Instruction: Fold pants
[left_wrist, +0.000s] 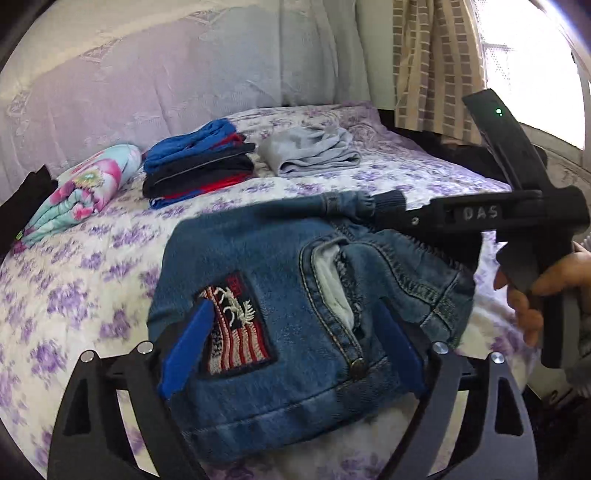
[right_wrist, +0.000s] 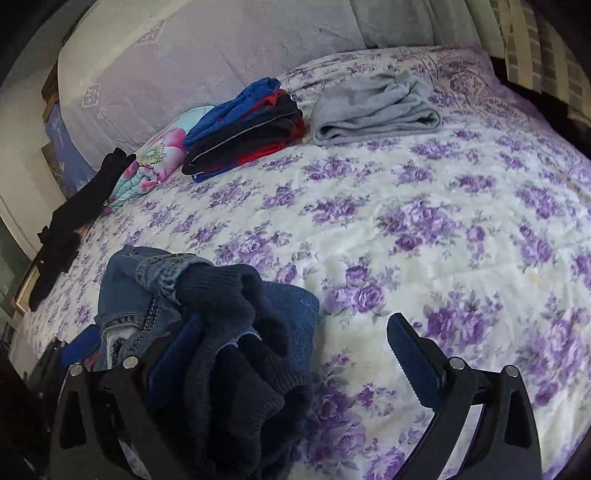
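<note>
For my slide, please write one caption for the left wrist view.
Open left gripper over folded jeans on a floral bedspread.

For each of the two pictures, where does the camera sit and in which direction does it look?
Left wrist: on the left gripper, looking down over the folded jeans toward the pillows; the right gripper and a hand show.
Right wrist: on the right gripper, jaws open, facing across the floral bedspread.
Shared: jeans, clothes stack, grey garment.

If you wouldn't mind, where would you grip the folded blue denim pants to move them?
I'd pinch the folded blue denim pants at the near folded edge, coming in low from the near side: the bundle lies flat, so a jaw could probably slide under there.
</note>
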